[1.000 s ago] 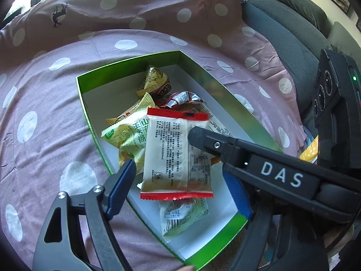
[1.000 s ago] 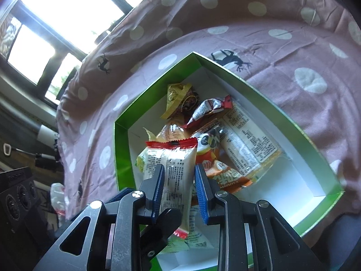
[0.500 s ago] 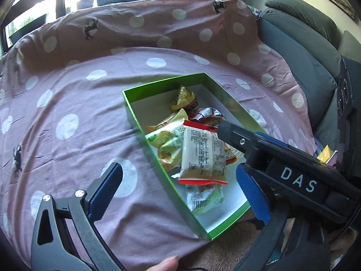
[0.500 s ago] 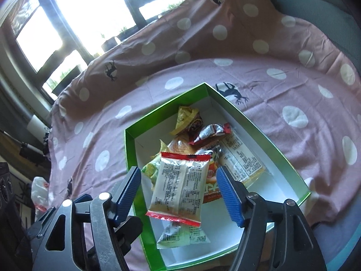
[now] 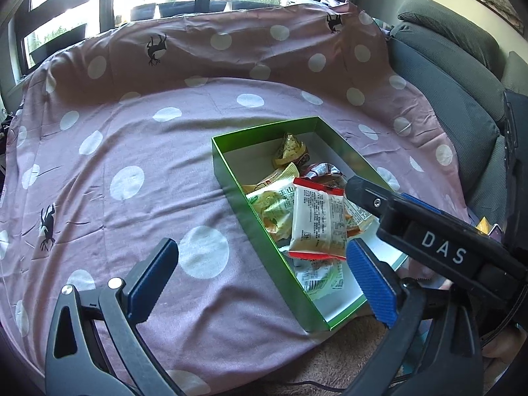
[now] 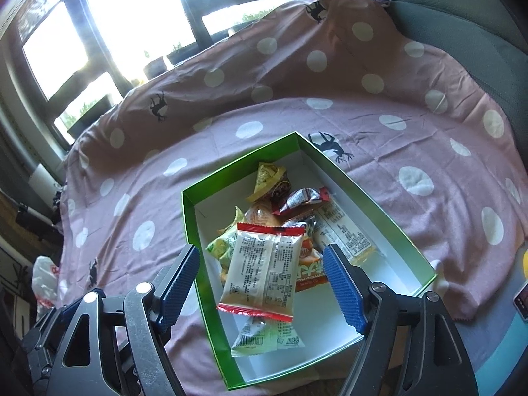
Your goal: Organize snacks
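Snacks in crinkly foil and plastic wrappers lie heaped inside the shallow green cardboard box (image 6: pixel 190 227) with a white floor, below and ahead of both tongs. A second ago the right gripper (image 6: pixel 262 283) pinched the cream packet with red sealed ends (image 6: pixel 262 272); its jaws have just been opening, and that packet now rests atop the pile, released. The left gripper (image 5: pixel 260 279) also stands spread wide, holding nothing. One box; roughly eight packets, though overlap hides an exact count. No snack remains on the pink polka-dot cloth (image 5: pixel 132 151), so sorting looks nearly finished.
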`<state>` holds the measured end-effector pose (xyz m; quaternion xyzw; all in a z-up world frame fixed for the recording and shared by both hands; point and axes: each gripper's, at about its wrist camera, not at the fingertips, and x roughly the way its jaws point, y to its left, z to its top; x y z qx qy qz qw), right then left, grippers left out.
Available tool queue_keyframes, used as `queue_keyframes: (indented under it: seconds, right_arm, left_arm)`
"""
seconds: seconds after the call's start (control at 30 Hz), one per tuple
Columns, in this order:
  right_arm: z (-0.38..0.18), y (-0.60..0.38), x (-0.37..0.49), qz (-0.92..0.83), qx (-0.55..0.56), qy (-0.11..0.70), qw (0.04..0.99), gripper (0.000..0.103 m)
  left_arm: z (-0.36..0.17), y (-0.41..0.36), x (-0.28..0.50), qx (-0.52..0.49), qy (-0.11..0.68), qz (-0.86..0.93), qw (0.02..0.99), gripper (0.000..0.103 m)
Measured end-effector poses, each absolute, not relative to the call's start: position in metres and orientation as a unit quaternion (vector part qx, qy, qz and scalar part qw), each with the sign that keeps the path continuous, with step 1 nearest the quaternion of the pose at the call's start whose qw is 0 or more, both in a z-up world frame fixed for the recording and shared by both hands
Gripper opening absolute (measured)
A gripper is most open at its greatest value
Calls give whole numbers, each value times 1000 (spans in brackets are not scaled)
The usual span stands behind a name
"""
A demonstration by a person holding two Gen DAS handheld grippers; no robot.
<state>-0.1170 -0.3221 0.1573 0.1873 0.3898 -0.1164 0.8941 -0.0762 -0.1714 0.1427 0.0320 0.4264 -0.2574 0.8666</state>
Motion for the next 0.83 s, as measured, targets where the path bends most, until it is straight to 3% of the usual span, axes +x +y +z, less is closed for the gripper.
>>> queue_keyframes:
  seconds: [0.83]
  right_arm:
    - [155,-321,-118,-148,174,397,889,78]
  left_arm:
    - [141,-170,-79,25,435,-272,858,102]
